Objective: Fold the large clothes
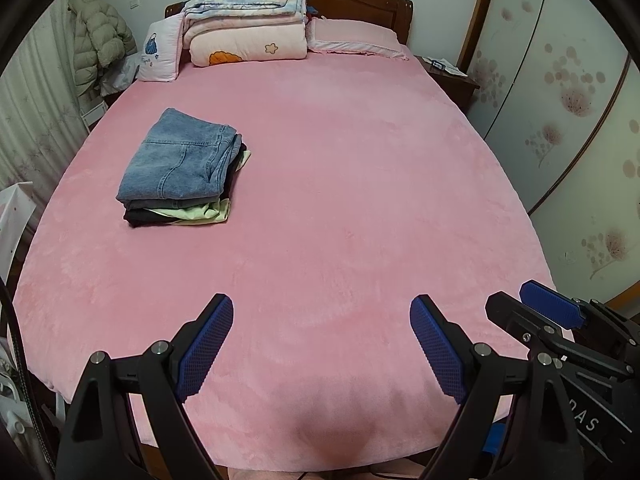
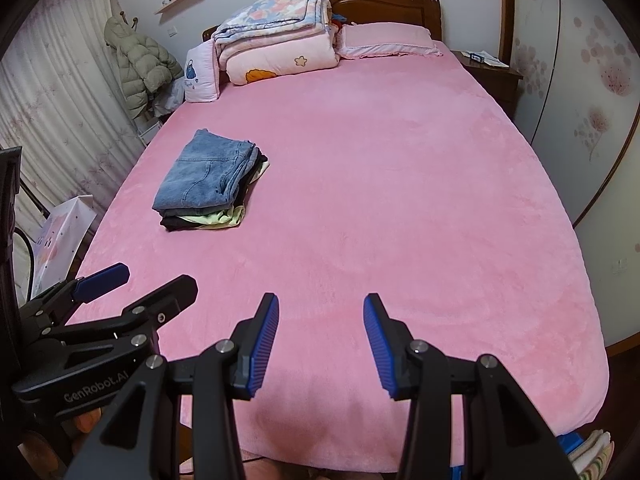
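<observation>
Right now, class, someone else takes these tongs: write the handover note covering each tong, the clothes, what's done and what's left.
Left tongs: open, empty, over the near edge of the bed.
Right tongs: open, empty, alongside.
Clothes: one folded stack on the bed's left side, jeans on top, dark and pale green pieces beneath.
Done: that stack is folded.
Left: no unfolded garment lies on the bed; some fabric shows below its near right corner, possibly next.

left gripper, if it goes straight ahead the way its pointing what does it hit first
Most likely the bare pink bed cover. The left gripper is open, empty and angled down at the bed. The folded clothes stack sits off to its left, though depth is hard to judge.
</observation>
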`<control>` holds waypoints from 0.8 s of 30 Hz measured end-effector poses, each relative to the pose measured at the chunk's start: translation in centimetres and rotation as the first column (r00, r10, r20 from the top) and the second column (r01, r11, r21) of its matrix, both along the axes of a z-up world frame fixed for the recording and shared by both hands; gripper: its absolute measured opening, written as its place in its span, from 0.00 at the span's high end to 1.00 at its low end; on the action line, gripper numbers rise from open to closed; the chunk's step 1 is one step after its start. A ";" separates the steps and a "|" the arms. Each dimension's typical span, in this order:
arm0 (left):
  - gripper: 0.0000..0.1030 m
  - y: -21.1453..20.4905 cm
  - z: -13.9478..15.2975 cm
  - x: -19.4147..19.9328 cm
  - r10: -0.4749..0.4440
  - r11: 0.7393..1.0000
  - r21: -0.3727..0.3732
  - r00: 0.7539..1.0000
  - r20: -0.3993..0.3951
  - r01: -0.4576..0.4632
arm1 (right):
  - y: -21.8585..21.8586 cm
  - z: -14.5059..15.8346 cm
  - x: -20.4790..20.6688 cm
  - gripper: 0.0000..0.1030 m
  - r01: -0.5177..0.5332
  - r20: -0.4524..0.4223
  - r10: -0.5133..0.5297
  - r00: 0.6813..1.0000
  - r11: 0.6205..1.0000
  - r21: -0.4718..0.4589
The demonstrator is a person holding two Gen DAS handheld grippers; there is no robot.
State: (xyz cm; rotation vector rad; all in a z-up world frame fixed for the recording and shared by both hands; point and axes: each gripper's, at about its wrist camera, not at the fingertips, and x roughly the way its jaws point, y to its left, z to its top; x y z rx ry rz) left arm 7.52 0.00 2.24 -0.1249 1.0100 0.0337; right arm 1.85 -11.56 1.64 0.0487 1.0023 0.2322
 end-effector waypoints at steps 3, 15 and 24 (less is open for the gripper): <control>0.13 0.2 0.0 0.3 -0.005 1.000 -0.002 1.000 -0.004 0.005 | 0.1 0.0 0.1 0.57 0.001 0.000 -0.001 1.000 1.000 -0.001; 0.13 0.8 0.1 0.8 -0.017 1.000 0.001 1.000 -0.010 0.017 | 0.1 0.1 0.6 0.57 0.004 -0.005 -0.004 1.000 1.000 0.001; 0.13 1.2 0.2 0.7 -0.039 0.999 0.003 0.999 -0.005 0.039 | 0.3 0.1 1.2 0.57 0.030 -0.008 -0.030 1.000 1.000 0.008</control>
